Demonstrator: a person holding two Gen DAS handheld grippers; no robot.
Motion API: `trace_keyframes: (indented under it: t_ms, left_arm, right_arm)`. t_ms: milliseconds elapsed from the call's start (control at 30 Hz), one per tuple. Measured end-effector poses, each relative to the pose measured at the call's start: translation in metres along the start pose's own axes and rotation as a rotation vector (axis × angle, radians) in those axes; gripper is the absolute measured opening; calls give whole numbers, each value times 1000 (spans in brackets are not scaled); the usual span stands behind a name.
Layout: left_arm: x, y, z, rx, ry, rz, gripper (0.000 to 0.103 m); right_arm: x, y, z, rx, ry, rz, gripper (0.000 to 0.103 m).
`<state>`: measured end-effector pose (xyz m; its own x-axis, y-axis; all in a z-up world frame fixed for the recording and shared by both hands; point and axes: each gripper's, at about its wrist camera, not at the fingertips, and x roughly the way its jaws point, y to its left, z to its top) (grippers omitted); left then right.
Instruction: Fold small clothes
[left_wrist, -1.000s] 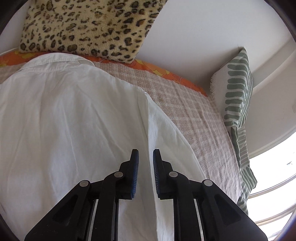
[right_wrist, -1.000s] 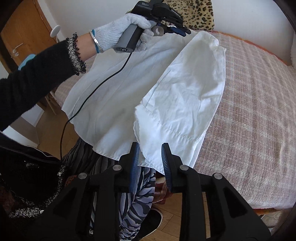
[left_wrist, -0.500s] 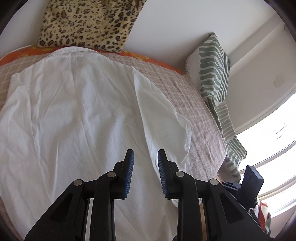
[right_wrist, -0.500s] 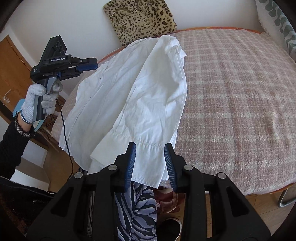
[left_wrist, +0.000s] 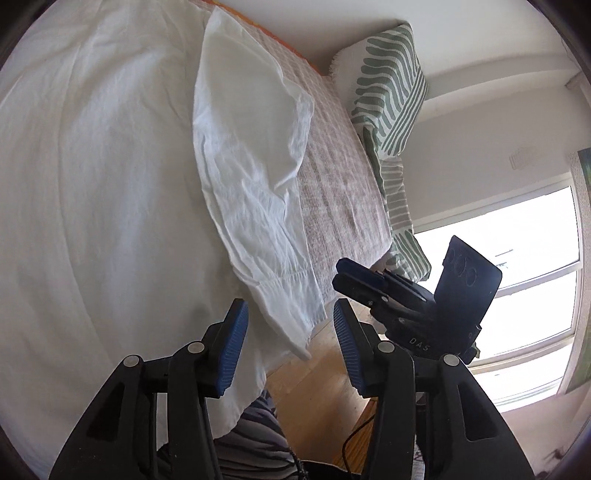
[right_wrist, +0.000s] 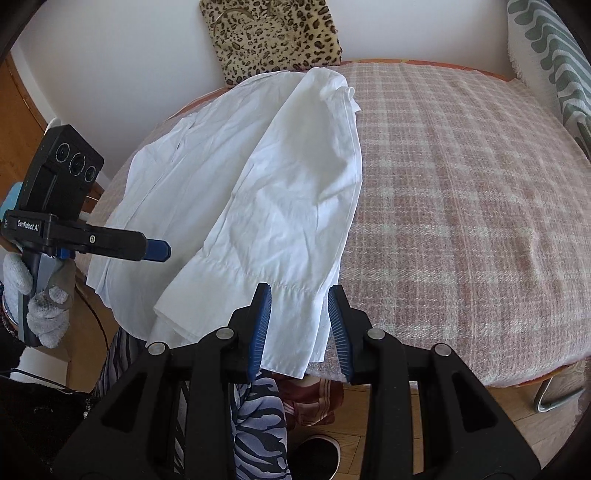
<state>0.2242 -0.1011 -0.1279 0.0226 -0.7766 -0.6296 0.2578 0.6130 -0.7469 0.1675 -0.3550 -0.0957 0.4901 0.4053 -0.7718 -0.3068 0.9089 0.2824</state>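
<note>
You're seeing the shirt lying on the blanket, sleeve folded over it, pillow sitting behind.

White walls, wooden floor, bright window (checked bedspread)

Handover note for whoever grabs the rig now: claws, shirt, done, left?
Left claw: open, jaws have just been opening, nothing between them; it hangs off the shirt's near edge.
Right claw: open, astride the cuff, pads not pressing.
Shirt: white, spread on the plaid blanket, hem and cuff hanging over the near bed edge.
Done: one sleeve lies folded over the body.
Left: the other sleeve's state can't be told; the remaining folds.
</note>
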Motion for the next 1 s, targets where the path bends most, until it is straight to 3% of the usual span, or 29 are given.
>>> trace_keyframes:
  t_ms: [100,167,233,267,500,633,700,733,767,833,1000]
  left_arm:
    - [17,0,-7,6,11,35,47]
    - [22,1,-10,8,10,25,42]
    - [23,-1,-16,43,-10,31,22]
    - [25,-2,-17,56,-7,36,7]
    - [24,2,-27,88,-13,42,3]
    - [25,3,-34,101,-15,55,2]
    - [27,5,-38,100,-5,62,2]
    - [29,5,-38,100,-1,67,2]
    - [29,7,-42,102,3,70,1]
    - [29,10,-44,93,2,74,1]
    - [31,13,-49,69,0,64,1]
  right_arm:
    - [-1,-6,17,7,-20,-4,39]
    - [0,-12,34,21,-45,-6,52]
    - [6,-19,54,45,-56,12,53]
    - [12,-25,65,58,-58,16,53]
    - [71,-73,127,150,-38,59,53]
    - [103,-100,148,274,-15,188,53]
    - [112,-111,155,335,-20,221,39]
    - [117,-114,159,338,-15,216,13]
    - [122,-114,163,322,-12,166,5]
    - [131,-117,170,286,1,58,5]
    - [153,-115,175,208,79,4,5]
